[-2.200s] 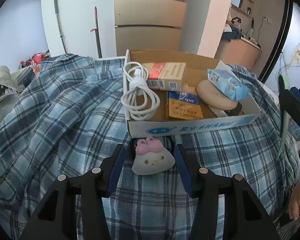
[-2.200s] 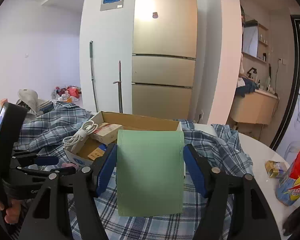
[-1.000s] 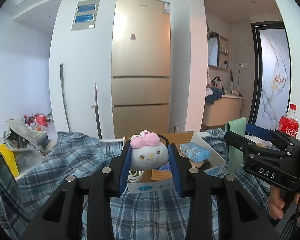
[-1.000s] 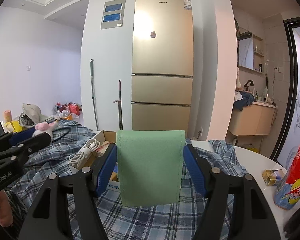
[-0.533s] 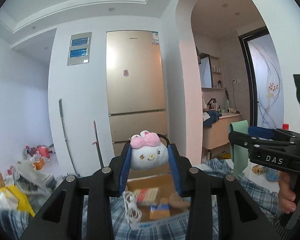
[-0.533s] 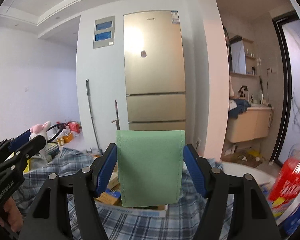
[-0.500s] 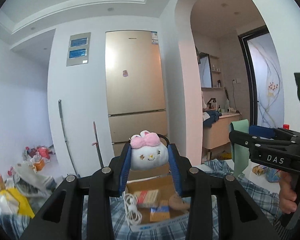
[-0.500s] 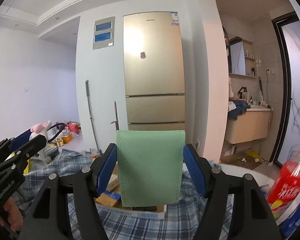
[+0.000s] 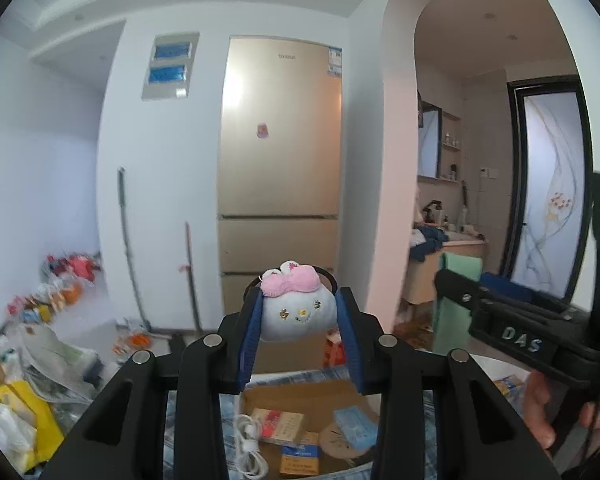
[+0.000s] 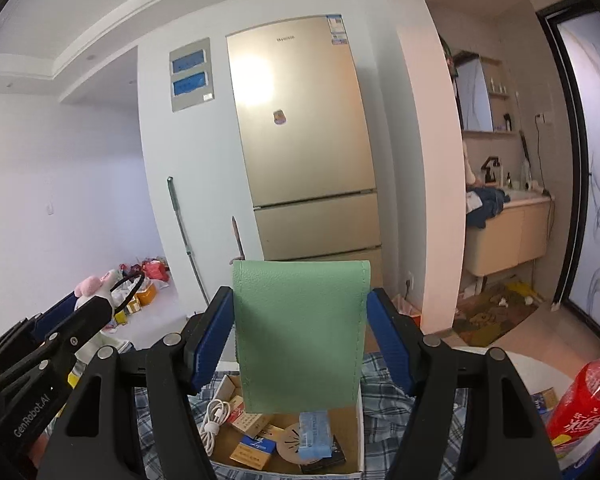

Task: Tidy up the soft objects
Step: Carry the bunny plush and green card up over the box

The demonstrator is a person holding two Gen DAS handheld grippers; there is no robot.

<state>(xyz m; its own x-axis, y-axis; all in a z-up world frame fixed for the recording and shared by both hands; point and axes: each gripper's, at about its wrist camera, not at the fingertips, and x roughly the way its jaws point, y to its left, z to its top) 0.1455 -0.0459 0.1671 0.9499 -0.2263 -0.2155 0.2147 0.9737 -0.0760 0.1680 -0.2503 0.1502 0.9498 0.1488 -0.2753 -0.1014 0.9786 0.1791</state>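
My left gripper (image 9: 298, 314) is shut on a small white plush toy (image 9: 298, 314) with a pink bow and a black hair band, held high in the air above the cardboard box (image 9: 296, 396). My right gripper (image 10: 300, 338) is shut on a green soft pouch (image 10: 300, 336), also held up above the box (image 10: 360, 412). In the left wrist view the right gripper (image 9: 456, 292) with the green pouch (image 9: 456, 300) is at the right. In the right wrist view the left gripper (image 10: 96, 300) with the plush toy (image 10: 94, 286) is at the left.
The box holds a white cable (image 10: 214, 420), cigarette packs (image 10: 252, 450), a blue tissue pack (image 10: 316, 434) and a round tan item (image 10: 290, 440). It sits on a blue plaid cloth (image 10: 384, 404). A red soda bottle (image 10: 580, 400) stands at the right. A fridge (image 10: 304, 160) stands behind.
Both grippers have risen higher with their objects; the box now sits lower in both views. The grips on the plush toy and the pouch are unchanged.
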